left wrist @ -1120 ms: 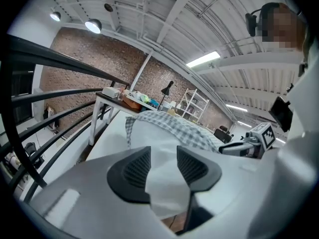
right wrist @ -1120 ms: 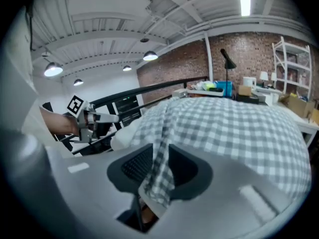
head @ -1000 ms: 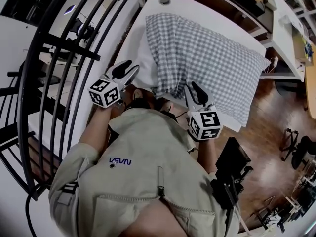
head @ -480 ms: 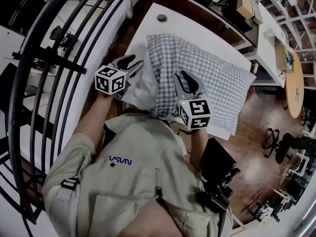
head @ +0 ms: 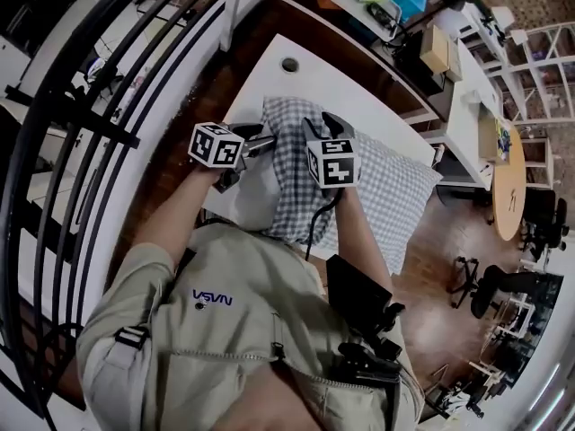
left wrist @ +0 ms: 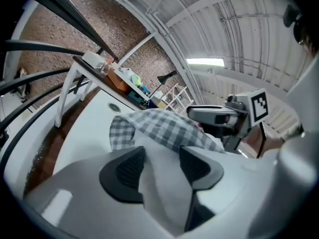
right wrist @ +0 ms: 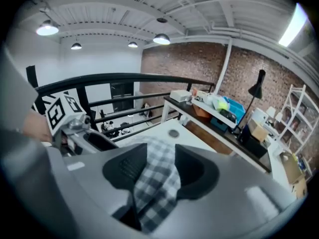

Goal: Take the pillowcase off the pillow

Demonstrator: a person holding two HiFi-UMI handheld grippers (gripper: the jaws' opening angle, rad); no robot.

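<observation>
Left gripper: jaws spread, just opened further. The bare white end of the pillow is lodged between them and fills the gap.

Right gripper: jaws spread, likewise just opened further. A loose fold of the checked pillowcase is draped between them, unclamped.

Both grippers are held close together, left beside right, above the near left part of the tabletop. Each is carried on an outstretched arm.

Pillow: laid across the near side of the tabletop, its white end bared toward the near left corner.

Pillowcase: still drawn over the rest of the pillow, reaching toward the right edge.

Cable hole: round, set in the tabletop near the far left corner.

Railing: black, seen left of the tabletop.

Bench: cluttered, seen beyond the far edge.
</observation>
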